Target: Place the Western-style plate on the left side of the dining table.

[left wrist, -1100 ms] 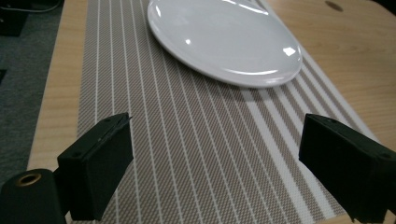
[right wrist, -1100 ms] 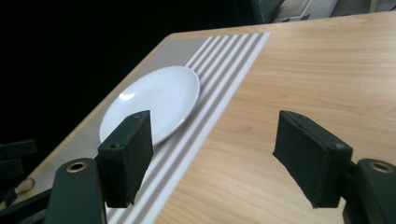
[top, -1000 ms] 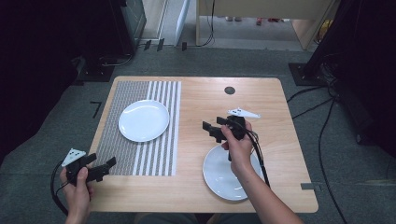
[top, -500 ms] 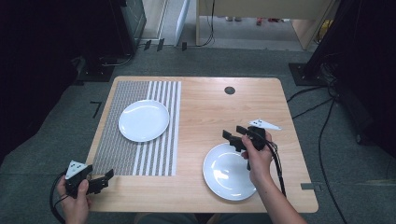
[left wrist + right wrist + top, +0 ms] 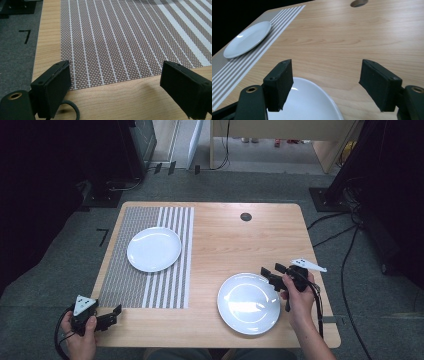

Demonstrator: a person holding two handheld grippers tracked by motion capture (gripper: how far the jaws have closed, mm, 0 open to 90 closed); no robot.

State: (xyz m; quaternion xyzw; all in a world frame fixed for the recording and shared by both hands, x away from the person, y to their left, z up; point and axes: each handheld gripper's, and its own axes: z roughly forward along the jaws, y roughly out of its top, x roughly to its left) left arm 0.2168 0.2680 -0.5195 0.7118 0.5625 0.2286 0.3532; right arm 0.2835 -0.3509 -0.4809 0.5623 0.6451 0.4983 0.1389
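Observation:
Two white plates are on the wooden table (image 5: 225, 235). One plate (image 5: 153, 249) rests on the striped placemat (image 5: 145, 285) at the left, the other plate (image 5: 248, 303) on bare wood at the near right. My right gripper (image 5: 271, 270) hovers at that near plate's far right rim, open and holding nothing. In the right gripper view its jaws (image 5: 327, 82) straddle the near plate's rim (image 5: 307, 105), with the far plate (image 5: 247, 38) beyond. My left gripper (image 5: 112, 312) is open at the table's near left corner, and in its own view (image 5: 115, 85) it faces the placemat's near edge (image 5: 112, 37).
A round cable hole (image 5: 245, 216) sits near the table's far edge. Grey carpet surrounds the table, with cables (image 5: 345, 235) on the floor at the right and dark equipment stands at the far left. Bare wood lies between the plates.
My right gripper moved right and toward the person, from the table's middle to the near plate's rim, jaws still wide. The left hand sank slightly at the near left corner.

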